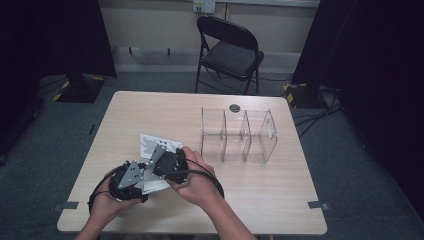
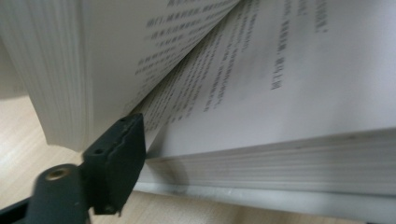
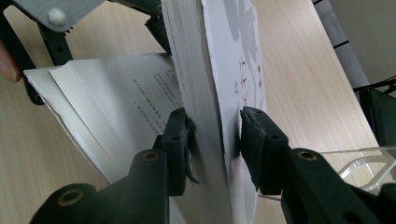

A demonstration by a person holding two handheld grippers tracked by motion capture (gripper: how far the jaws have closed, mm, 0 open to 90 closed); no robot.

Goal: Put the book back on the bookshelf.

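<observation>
At the near left of the table, the right gripper clamps the book's front half upright. The left gripper, jaws apart, reaches between pages; next it probably must pinch them.

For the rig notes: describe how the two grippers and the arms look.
Both grippers, left and right, are black, each topped by a grey three-cornered plate with a black cable looping off. The jaws are matte black blocks with brass-coloured rivets on the links. The forearms are bare, no sleeves in view.
</observation>
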